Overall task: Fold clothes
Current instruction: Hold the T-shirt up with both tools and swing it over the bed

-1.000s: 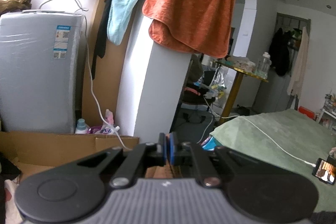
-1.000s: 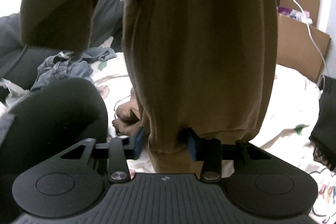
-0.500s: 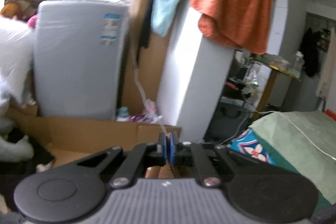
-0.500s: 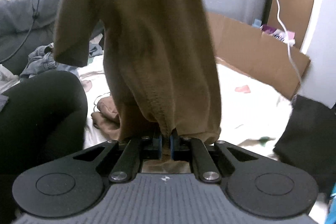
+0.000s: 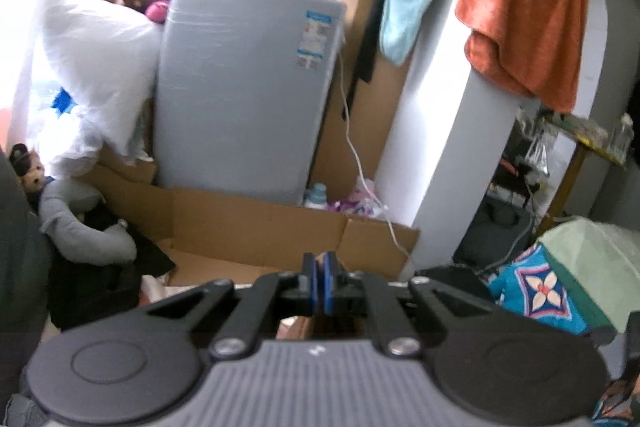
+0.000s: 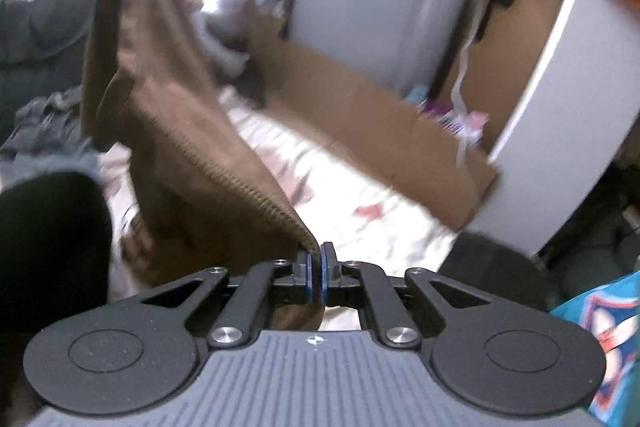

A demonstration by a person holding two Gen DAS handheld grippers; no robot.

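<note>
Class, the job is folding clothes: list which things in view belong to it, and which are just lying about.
Belongs to the job:
brown garment
right tongs, shut on its hem
left tongs, shut

Lying about:
orange towel
cardboard box
white pillow

In both wrist views we see daylight from the upper left, so strong that it burns out to pure white there. In the left wrist view the white pillow [image 5: 92,67] loses its detail in this glare, and the orange towel [image 5: 528,7] looks soft. The right wrist view is smeared by motion: the cardboard wall [image 6: 368,119] and the brown garment [image 6: 168,115] have streaked edges, while the gripper body stays sharp. Straight lines bend at the borders, and the corners are dark.
</note>
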